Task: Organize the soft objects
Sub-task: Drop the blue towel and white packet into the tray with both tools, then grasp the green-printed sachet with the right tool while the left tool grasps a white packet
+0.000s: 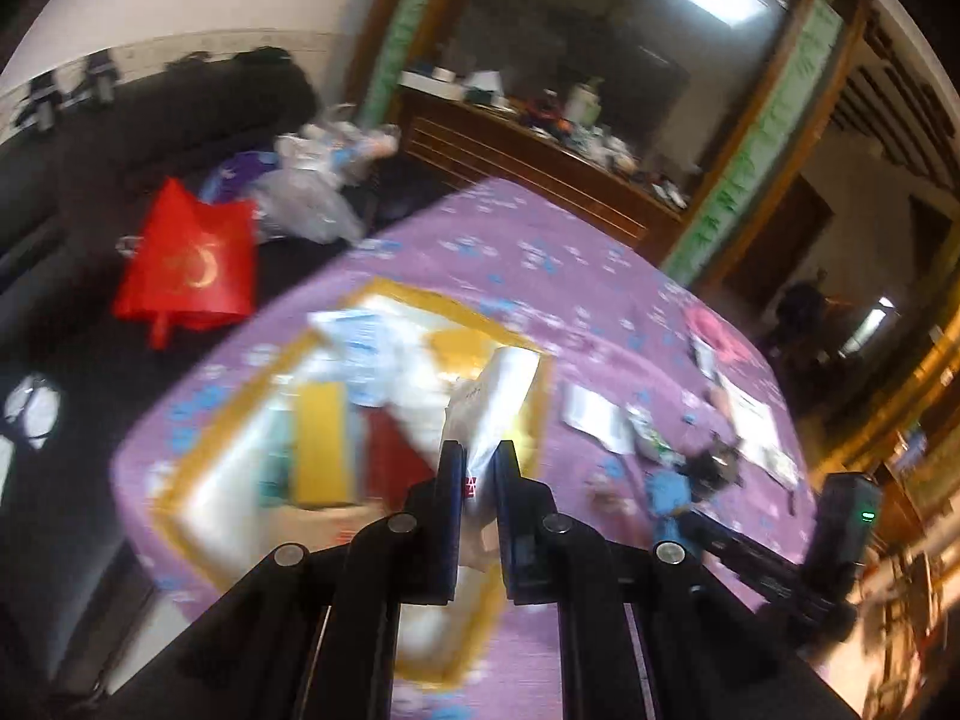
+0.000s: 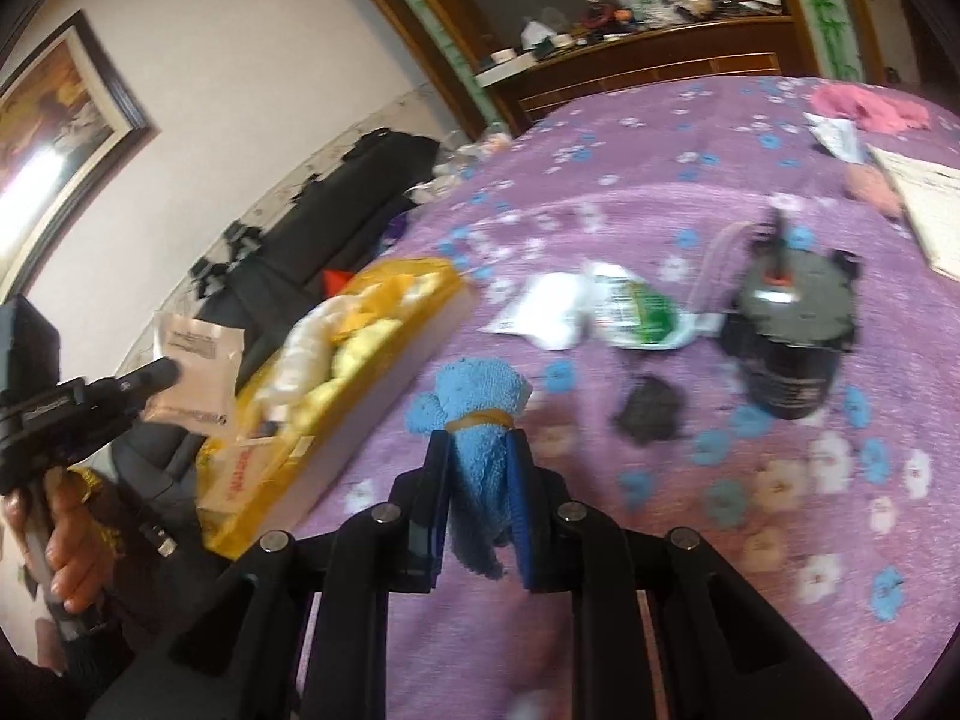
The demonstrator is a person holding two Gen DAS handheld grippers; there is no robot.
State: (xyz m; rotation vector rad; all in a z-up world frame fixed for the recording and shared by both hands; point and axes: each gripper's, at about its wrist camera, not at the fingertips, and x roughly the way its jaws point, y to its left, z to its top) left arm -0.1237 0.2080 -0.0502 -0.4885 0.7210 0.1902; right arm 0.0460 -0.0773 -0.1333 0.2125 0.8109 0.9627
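My left gripper (image 1: 478,456) is shut on a white soft packet (image 1: 498,402) and holds it above a yellow-rimmed open box (image 1: 198,450) with soft items inside, on the purple bedspread. In the right wrist view that packet (image 2: 192,372) shows at the left, above the same box (image 2: 384,354). My right gripper (image 2: 478,441) is shut on a rolled blue towel (image 2: 474,414) bound with a rubber band, held over the bedspread near the box.
On the bedspread lie a white and green wrapper (image 2: 606,312), a black jar (image 2: 792,348), a small dark cloth (image 2: 648,408), a pink cloth (image 2: 870,108) and papers (image 2: 930,210). A red bag (image 1: 186,264) lies on the dark sofa. A wooden headboard shelf (image 1: 540,150) holds clutter.
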